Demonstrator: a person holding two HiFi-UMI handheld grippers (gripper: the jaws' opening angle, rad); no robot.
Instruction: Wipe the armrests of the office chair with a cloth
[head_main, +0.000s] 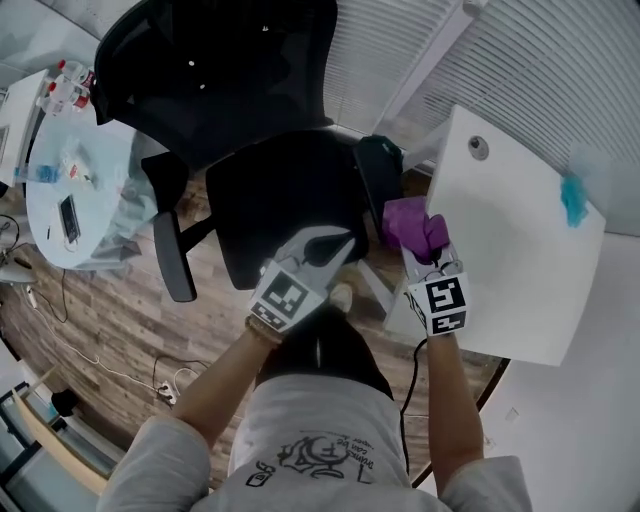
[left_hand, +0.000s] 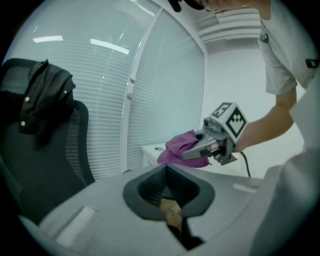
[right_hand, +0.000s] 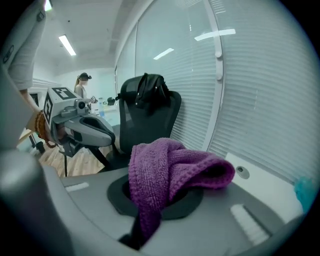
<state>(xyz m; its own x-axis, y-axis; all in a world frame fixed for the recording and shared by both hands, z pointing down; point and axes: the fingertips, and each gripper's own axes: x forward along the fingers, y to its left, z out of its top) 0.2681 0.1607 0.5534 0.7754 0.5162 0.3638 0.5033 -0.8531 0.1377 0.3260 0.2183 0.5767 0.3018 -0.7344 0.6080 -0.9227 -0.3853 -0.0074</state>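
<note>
Quick status: the right hand-held gripper (head_main: 428, 248) is clamped on a bunched purple cloth (right_hand: 170, 170), w/ one end drooping down between the jaws. The left hand-held gripper (head_main: 333, 245) has its jaws pressed together w/ nothing in them, and hangs over the front of the black office chair (head_main: 285, 200) seat.

The cloth is up in the air between the chair and the white bench (head_main: 520, 270), near the armrest (head_main: 380, 170) on that side but not touching it afaict. The other armrest (head_main: 172, 255) is well apart from both grippers.

Progress-wise, imo the cloth is picked up and ready, and that's about it. Can't see any wipe contact rn, and nothing on the armrests shows whether they're clean. So both armrests look left to do, the near one prob first, then across to the far one.
</note>
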